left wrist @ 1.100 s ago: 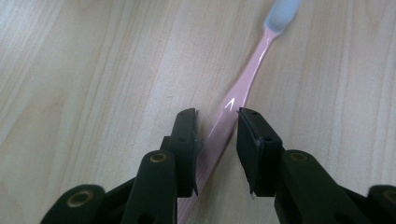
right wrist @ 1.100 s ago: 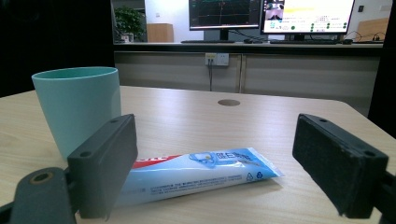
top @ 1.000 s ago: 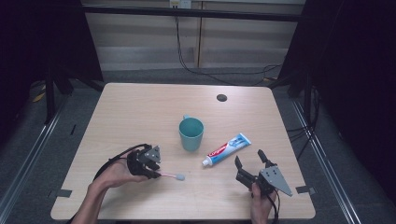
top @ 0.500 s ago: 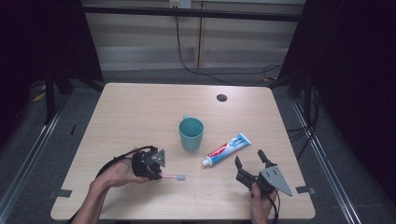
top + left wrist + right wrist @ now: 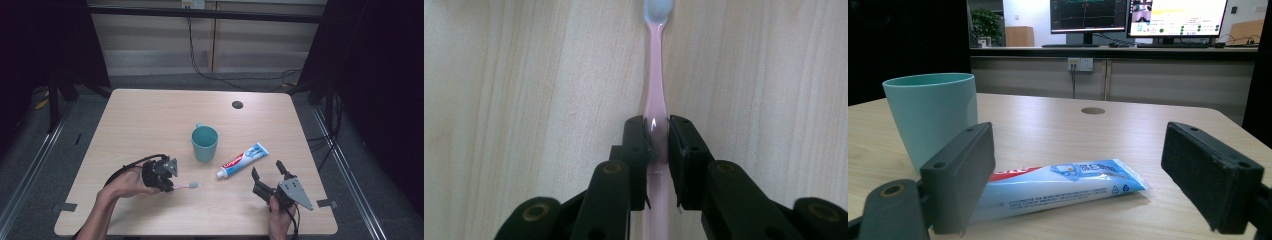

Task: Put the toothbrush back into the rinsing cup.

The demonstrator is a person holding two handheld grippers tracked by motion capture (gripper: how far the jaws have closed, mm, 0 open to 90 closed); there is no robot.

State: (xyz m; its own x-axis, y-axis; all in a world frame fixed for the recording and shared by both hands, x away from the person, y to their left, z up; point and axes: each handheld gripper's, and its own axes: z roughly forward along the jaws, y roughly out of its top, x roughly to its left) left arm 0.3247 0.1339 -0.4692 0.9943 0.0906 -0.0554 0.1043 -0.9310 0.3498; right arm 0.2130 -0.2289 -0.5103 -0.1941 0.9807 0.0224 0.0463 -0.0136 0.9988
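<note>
Near the table's [image 5: 150, 115] front-left corner, the left gripper [image 5: 656, 142] has just been closing and now clamps the slim pink plastic toothbrush [image 5: 655, 95] mid-handle; its long axis runs straight ahead, bristles away. Toward the front-right corner, the right gripper [image 5: 1078, 175] stands wide apart, facing the toothpaste tube [image 5: 1063, 187].

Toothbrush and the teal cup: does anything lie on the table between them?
Nothing visible does. The toothbrush lies in the left claw, which has just been closing on its handle; bare table separates its bristle end from the cup. The toothpaste tube lies off to the cup's right.
</note>
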